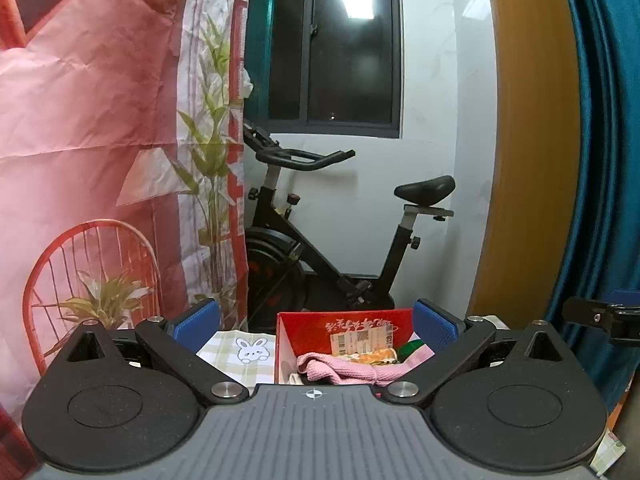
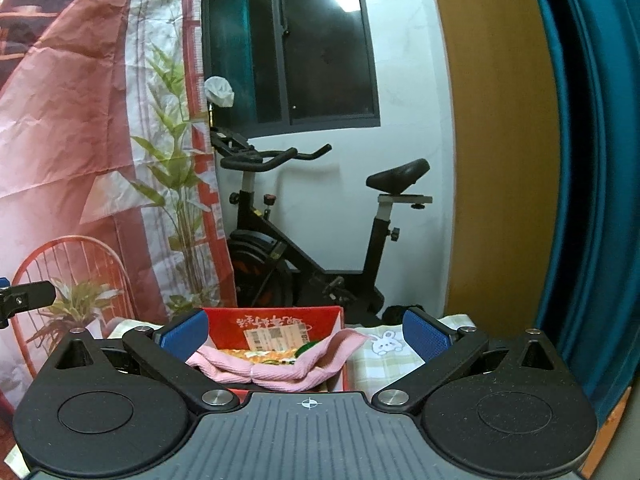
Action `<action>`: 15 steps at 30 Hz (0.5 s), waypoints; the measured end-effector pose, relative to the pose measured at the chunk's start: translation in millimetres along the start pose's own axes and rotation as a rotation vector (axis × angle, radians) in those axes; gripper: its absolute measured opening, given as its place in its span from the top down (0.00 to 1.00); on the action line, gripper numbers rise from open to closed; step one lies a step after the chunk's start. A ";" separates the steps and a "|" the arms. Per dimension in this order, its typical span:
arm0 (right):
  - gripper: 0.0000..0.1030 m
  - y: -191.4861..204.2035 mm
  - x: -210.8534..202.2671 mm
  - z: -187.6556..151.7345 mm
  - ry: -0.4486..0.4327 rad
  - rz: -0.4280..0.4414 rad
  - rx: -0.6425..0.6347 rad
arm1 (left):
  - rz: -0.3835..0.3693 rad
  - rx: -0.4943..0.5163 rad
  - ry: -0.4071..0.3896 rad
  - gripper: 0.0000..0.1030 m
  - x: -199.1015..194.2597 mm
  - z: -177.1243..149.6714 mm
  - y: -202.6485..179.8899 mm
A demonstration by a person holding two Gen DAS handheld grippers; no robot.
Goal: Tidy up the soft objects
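Nearest the lens in each wrist view, a handheld gripper with black arms and blue-padded fingers is held level above a table. The left gripper (image 1: 316,326) has its fingers spread wide and holds nothing; the right gripper (image 2: 306,334) is spread the same way, also empty.

Just beyond the fingertips stands an open red cardboard box with gold lettering on its inner wall (image 1: 344,322), resting on a pale green-and-white checked tablecloth printed with a white rabbit (image 1: 240,354). A pink ribbed knit cloth (image 2: 276,368) lies heaped in the box, one end draped over the box rim at about 3 o'clock in the right wrist view. Tucked against it is an orange-and-yellow patterned soft item (image 2: 264,356), with a small green object (image 2: 310,346) beside it; what they are cannot be told.

At 3 o'clock in the left view, a black part of the other gripper juts in from the edge.

Behind the table, at 12 o'clock, a black exercise bike (image 1: 332,240) stands against a white wall under a dark window (image 1: 352,44). At 9 o'clock hangs a creased pink printed backdrop showing a red wire chair and green plants (image 1: 100,140); at 3 o'clock, a teal curtain (image 2: 592,160) beside a tan wooden panel (image 2: 492,160).
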State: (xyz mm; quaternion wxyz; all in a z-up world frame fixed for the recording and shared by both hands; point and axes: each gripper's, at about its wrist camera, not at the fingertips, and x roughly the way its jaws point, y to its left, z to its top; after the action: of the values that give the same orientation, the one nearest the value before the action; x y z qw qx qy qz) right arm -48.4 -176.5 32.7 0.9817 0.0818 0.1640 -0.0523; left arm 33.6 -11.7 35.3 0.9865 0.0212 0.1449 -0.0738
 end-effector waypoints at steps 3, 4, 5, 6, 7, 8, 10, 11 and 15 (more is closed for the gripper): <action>0.00 0.5 -0.7 -0.4 -0.001 0.001 -0.003 | 0.003 -0.004 0.009 0.00 -0.6 -1.9 1.7; 0.00 0.3 -0.7 -0.4 0.000 0.002 -0.003 | 0.003 -0.005 0.011 0.00 -0.6 -2.5 2.3; 0.00 0.3 -0.8 -0.7 0.002 0.000 -0.003 | 0.003 -0.006 0.014 0.00 -0.1 -3.1 2.9; 0.00 -0.3 -0.9 -1.0 0.002 -0.002 -0.002 | 0.002 -0.007 0.016 0.00 -0.1 -3.9 3.4; 0.00 -0.7 -0.3 -0.9 0.004 -0.003 -0.002 | 0.003 -0.008 0.020 0.00 0.3 -4.5 3.9; 0.00 -0.7 -0.5 -1.2 0.005 -0.004 -0.002 | 0.004 -0.009 0.023 0.00 0.8 -4.5 4.1; 0.00 -0.7 -1.3 -1.7 0.003 -0.007 -0.007 | 0.008 -0.012 0.030 0.00 1.9 -4.8 5.5; 0.00 -0.3 -1.8 -2.1 0.001 -0.007 -0.011 | 0.009 -0.015 0.033 0.00 2.1 -4.7 6.0; 0.00 2.9 -0.2 -0.3 -0.002 -0.011 -0.022 | 0.012 -0.019 0.037 0.00 1.5 -5.2 7.5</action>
State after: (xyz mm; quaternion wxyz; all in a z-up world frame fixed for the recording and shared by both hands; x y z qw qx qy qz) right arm -48.3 -173.6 32.9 0.9824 0.0700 0.1641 -0.0558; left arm 34.6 -4.2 30.1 0.9842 0.0140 0.1637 -0.0661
